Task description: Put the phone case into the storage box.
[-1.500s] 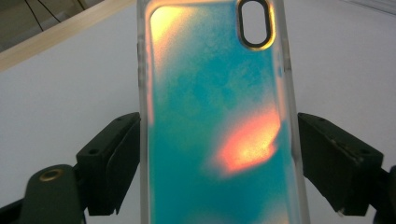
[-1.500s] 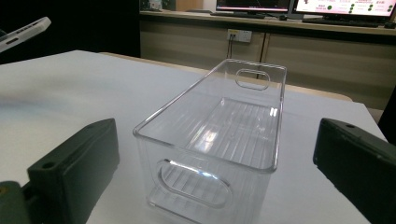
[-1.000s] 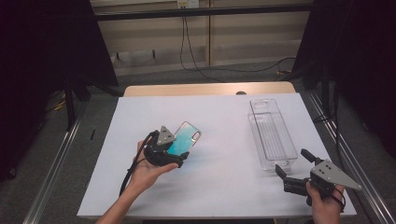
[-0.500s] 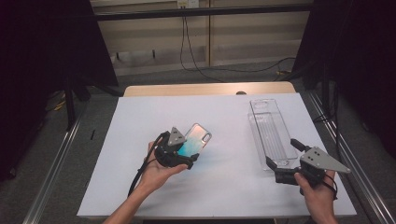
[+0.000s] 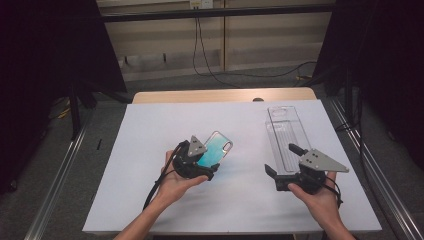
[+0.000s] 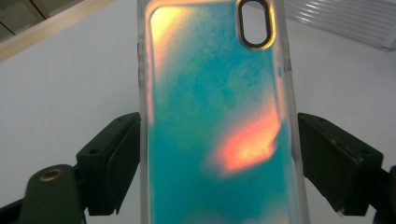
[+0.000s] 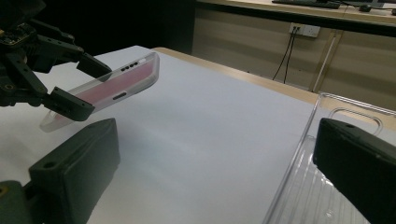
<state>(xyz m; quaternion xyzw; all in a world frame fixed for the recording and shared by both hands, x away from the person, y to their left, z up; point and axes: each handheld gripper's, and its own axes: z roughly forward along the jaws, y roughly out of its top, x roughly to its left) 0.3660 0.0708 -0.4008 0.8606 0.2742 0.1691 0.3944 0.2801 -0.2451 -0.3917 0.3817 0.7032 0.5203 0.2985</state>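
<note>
A teal and orange iridescent phone case [image 5: 218, 147] is lifted off the white table, tilted, with my left gripper [image 5: 204, 161] shut on its long edges. In the left gripper view the case [image 6: 215, 116] stands between the two black jaws of the left gripper [image 6: 219, 140], camera hole at the top. My right gripper [image 5: 282, 161] is open and holds nothing, at the near end of a clear plastic tray [image 5: 287, 132]. The right gripper view looks between its wide jaws [image 7: 215, 158] to the held case [image 7: 112, 86] and the tray's rim [image 7: 306, 130].
The white table top [image 5: 145, 145] has a wooden strip [image 5: 220, 95] along its back edge. Metal rails run down both sides of the table. Dark curtains and cables on the floor lie behind it.
My right gripper has moved left and away from the front edge, up to the tray's near end. My left gripper has shifted slightly right with the case still held.
</note>
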